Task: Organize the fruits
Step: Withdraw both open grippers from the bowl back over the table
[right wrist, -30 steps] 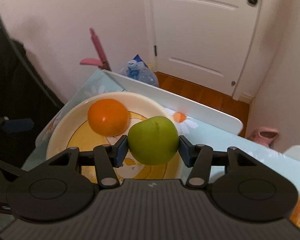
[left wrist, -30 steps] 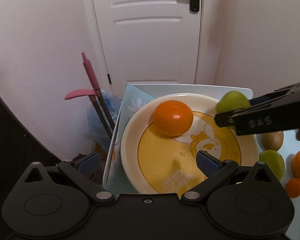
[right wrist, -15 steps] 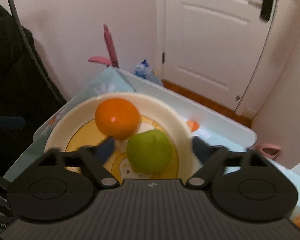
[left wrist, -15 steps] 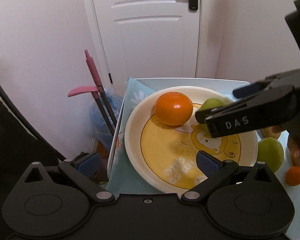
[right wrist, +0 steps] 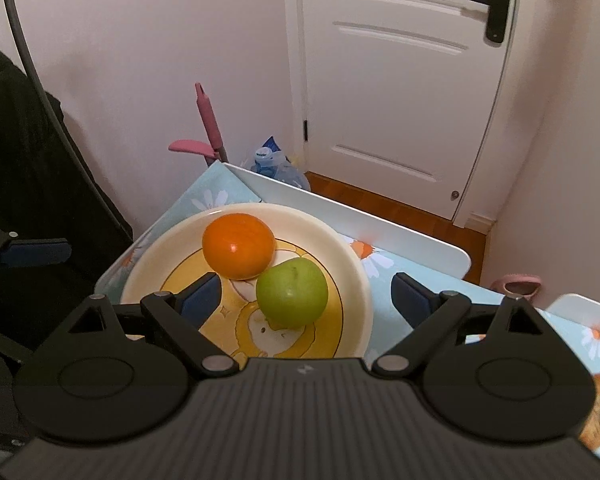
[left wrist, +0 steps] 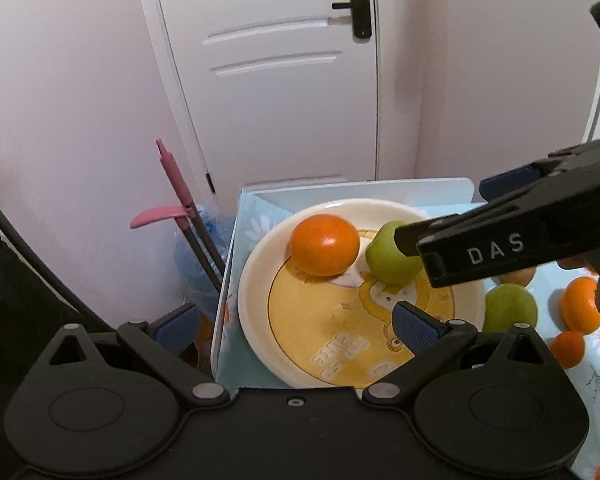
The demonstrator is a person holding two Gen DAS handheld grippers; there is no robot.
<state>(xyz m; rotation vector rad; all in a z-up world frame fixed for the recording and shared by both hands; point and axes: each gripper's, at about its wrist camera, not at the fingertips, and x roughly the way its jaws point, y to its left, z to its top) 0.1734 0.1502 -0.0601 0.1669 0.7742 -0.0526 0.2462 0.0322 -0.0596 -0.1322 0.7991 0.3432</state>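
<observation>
A cream plate with a yellow cartoon centre [left wrist: 256, 312] [right wrist: 356, 280] sits at the table's corner. On it lie an orange [left wrist: 325, 245] [right wrist: 239, 246] and a green apple [left wrist: 388, 259] [right wrist: 292, 293], touching. My right gripper [right wrist: 305, 300] is open and empty, just above and behind the apple; it shows as a black arm in the left wrist view [left wrist: 500, 240]. My left gripper [left wrist: 296, 324] is open and empty over the plate's near left edge.
Beside the plate on the flowered cloth lie another green apple [left wrist: 510, 308], two oranges [left wrist: 580, 308] [left wrist: 567, 349] and a brown fruit [left wrist: 518, 276]. A pink-handled tool [left wrist: 176, 184] and a water bottle [right wrist: 276, 164] stand off the table's left edge. A white door is behind.
My right gripper carried the green apple over the plate, opened, left it beside the orange, then drew back. My left gripper pulled back a little from the plate.
</observation>
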